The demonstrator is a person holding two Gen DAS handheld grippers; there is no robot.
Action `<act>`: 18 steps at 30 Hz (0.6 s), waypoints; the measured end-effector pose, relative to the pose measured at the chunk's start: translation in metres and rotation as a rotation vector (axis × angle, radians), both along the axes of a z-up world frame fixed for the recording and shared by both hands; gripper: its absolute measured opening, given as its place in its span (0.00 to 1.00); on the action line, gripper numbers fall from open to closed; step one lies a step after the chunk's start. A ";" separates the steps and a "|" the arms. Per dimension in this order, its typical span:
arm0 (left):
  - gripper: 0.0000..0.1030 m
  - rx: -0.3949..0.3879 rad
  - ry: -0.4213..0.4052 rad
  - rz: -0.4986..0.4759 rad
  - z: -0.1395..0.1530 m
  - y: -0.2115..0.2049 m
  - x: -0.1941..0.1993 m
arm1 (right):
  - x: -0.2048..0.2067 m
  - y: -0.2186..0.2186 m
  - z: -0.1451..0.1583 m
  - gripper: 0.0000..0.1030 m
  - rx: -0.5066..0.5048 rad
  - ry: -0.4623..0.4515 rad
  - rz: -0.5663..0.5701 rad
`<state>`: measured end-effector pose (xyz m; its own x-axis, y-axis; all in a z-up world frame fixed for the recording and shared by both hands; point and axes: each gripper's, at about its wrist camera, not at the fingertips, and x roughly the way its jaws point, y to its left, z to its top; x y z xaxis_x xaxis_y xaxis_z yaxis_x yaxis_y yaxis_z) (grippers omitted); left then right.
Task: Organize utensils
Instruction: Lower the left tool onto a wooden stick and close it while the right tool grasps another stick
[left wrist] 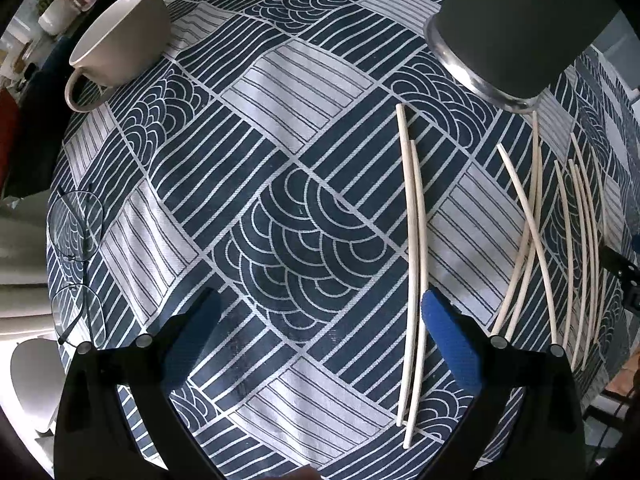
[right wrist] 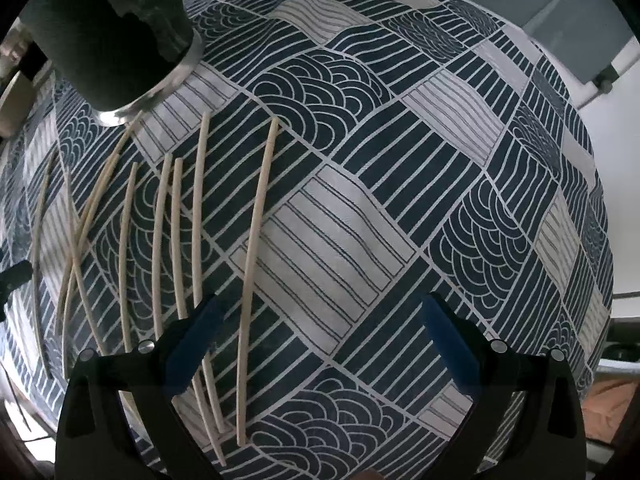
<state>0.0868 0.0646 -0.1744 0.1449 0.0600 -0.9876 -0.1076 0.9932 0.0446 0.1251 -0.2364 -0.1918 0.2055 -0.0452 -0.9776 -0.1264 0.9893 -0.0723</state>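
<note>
Left tongs (left wrist: 320, 320) and right tongs (right wrist: 320, 320), both spread apart, hover over a blue-patterned counter (left wrist: 280, 184). Paired chopsticks (left wrist: 412, 272) lie at 3 o'clock; loose chopsticks (right wrist: 160, 240) at 9 o'clock, below a dark holder (right wrist: 120, 40).

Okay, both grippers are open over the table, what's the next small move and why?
Probably lower the left gripper and close on the pair of chopsticks lying beside its right finger: they lie apart from the scattered chopsticks, and the dark cup stands just beyond.
</note>
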 end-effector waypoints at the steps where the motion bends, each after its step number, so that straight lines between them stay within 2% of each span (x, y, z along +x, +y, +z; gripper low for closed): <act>1: 0.96 -0.001 -0.002 0.001 -0.001 0.000 0.000 | 0.001 -0.001 -0.001 0.92 0.003 -0.001 -0.002; 3: 0.95 0.014 0.002 0.006 -0.004 0.003 0.002 | 0.008 -0.004 -0.002 0.92 0.005 -0.001 -0.006; 6: 0.95 -0.006 0.018 0.005 0.000 0.010 0.000 | 0.015 -0.005 -0.004 0.92 0.003 -0.007 -0.005; 10: 0.96 0.004 0.004 -0.007 -0.003 0.006 -0.002 | 0.016 -0.001 -0.004 0.92 0.007 -0.010 -0.010; 14: 0.96 -0.045 0.002 0.009 -0.006 0.012 0.000 | 0.017 -0.011 -0.007 0.92 0.066 0.004 -0.059; 18: 0.96 -0.036 -0.034 -0.020 -0.007 0.010 -0.003 | 0.018 -0.014 -0.009 0.94 0.086 -0.014 -0.053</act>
<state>0.0836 0.0748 -0.1814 0.1792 0.0211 -0.9836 -0.0886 0.9961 0.0052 0.1434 -0.2508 -0.2004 0.2185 0.0281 -0.9754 -0.0737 0.9972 0.0122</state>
